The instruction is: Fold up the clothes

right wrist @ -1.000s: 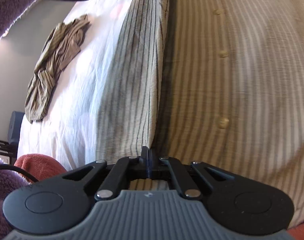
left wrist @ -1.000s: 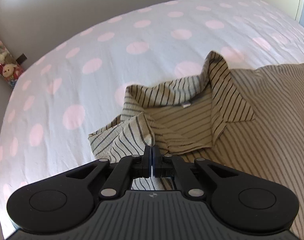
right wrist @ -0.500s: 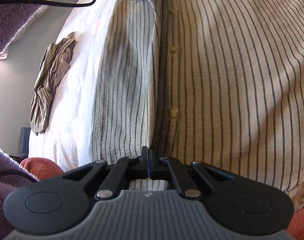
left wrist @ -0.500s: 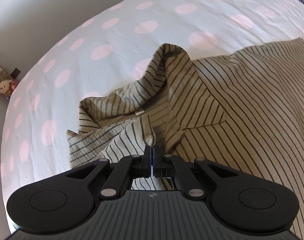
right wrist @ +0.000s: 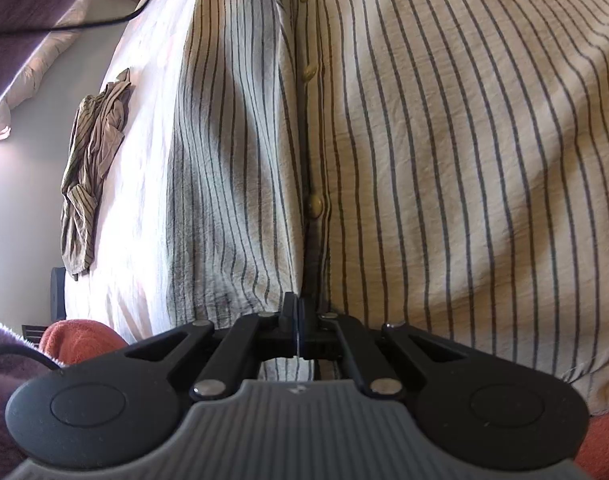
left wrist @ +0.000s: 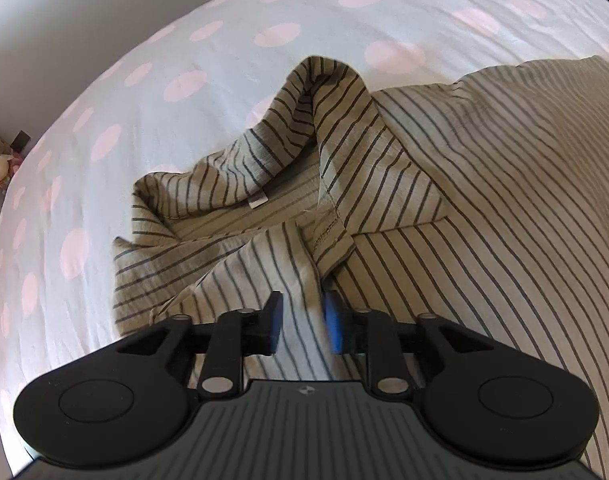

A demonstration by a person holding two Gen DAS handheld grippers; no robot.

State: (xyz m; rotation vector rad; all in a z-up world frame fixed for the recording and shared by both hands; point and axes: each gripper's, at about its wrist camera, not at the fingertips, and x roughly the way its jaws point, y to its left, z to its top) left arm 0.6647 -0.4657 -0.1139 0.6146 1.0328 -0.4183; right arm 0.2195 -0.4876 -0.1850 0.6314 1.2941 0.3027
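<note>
Striped shirt spread on a spotted bed, a pair of tongs at each end.

The left tongs (left wrist: 302, 322) have just been opening; shirt (left wrist: 484, 208) cloth near the collar lies between the parted pads. The right tongs (right wrist: 298, 316) are pinched together on the shirt's front edge below the buttons (right wrist: 315, 205). A second striped garment (right wrist: 90, 168) lies crumpled well apart on the bed (left wrist: 184, 40).

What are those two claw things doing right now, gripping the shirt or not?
Left gripper: open, jaws have just been opening; striped shirt fabric lies loose between them.
Right gripper: shut on the shirt's hem.
</note>
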